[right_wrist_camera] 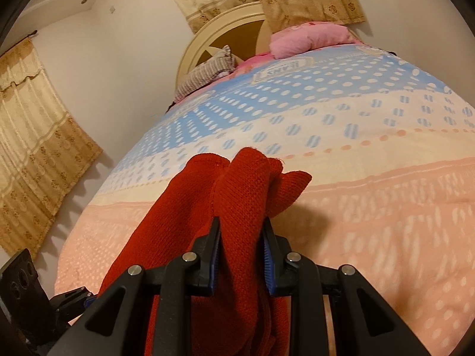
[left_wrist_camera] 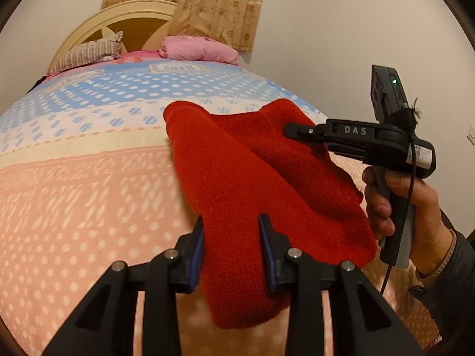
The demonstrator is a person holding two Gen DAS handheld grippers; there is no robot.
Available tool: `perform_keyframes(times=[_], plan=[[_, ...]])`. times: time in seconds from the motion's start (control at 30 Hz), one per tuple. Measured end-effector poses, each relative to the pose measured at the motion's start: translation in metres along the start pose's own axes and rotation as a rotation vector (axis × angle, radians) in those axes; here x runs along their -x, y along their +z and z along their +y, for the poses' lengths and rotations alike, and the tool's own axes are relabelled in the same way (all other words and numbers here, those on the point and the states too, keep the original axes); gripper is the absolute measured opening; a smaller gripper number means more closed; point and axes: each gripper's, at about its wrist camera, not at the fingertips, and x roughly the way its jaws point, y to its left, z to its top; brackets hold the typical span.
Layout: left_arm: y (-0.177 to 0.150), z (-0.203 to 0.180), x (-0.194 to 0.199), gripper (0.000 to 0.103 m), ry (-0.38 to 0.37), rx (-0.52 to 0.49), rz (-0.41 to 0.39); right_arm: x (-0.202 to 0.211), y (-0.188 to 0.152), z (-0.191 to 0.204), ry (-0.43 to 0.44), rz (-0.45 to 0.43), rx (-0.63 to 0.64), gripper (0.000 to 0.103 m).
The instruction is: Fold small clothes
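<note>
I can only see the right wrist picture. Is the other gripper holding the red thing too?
Observer: Yes, the left gripper has the red knit garment pinched between its blue pads.
Child: Who's holding my gripper?
Observer: A hand in a dark sleeve grips the handle of the right gripper.
Child: Is anything lit up on it?
Observer: A small green light glows near its top.

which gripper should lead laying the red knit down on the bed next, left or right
Probably the right gripper: it pinches a thick bunched fold of the red knit, while the left gripper grips a flatter edge. Both are shut on it above the bedspread, so the left must follow.
</note>
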Motion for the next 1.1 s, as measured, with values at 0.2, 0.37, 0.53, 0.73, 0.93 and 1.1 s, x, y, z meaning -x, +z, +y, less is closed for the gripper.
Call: perform_keyframes(times=[0.2, 0.37, 0.53, 0.73, 0.93, 1.1], plan=[[-0.012, 0.018, 0.022, 0.035, 0.039, 0.013, -0.017, -0.009, -0.008, 0.029, 0.046, 0.013, 0.021, 0.024], [-0.016, 0.035, 0.039, 0.035, 0.081, 0.033, -0.031, -0.019, -0.013, 0.057, 0.096, 0.029, 0.047, 0.024], [-0.021, 0.05, 0.051, 0.035, 0.125, 0.06, -0.046, -0.035, -0.018, 0.084, 0.136, 0.053, 0.074, 0.024], [-0.031, 0.067, 0.065, 0.035, 0.171, 0.085, -0.06, -0.057, -0.025, 0.114, 0.177, 0.087, 0.103, 0.024], [-0.041, 0.085, 0.082, 0.035, 0.213, 0.112, -0.085, -0.076, -0.031, 0.143, 0.217, 0.115, 0.134, 0.024], [-0.052, 0.097, 0.092, 0.035, 0.242, 0.132, -0.096, -0.088, -0.034, 0.167, 0.242, 0.136, 0.159, 0.024]])
